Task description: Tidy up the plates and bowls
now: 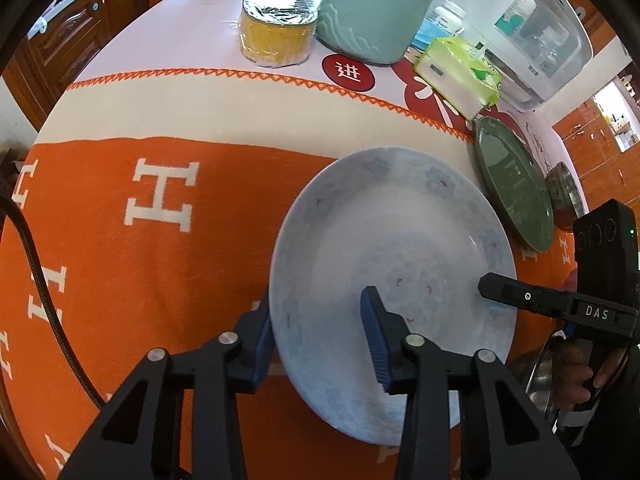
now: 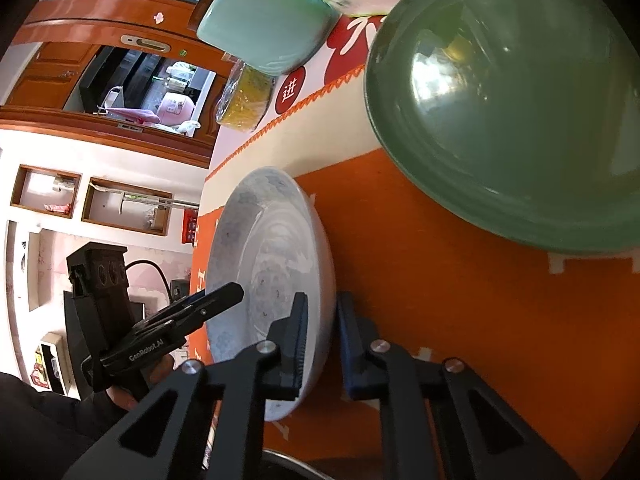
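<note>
The white plate (image 1: 392, 264) sits tilted between both sets of jaws. The left gripper (image 1: 320, 344) straddles one edge, jaws nearly closed on the rim; the right gripper (image 2: 320, 344) clamps the opposite rim. Beyond the right jaws, a green plate (image 2: 508, 108) rests on the orange-clothed worktop (image 1: 160, 280).

A woven orange cloth (image 1: 120, 280) with a matt, slightly fuzzy nap and a stitched zigzag hem was seen. The pale blue plate (image 1: 392, 264) looked like glazed ceramic, satin and smooth, while the green plate (image 2: 516, 112) was highly glossy and mirrored the room. Gripper frames appeared as matt black plastic with bright metal pins, their pads (image 1: 374, 340) ribbed blue rubber. Cabinets (image 2: 80, 60) were of varnished wood.
</note>
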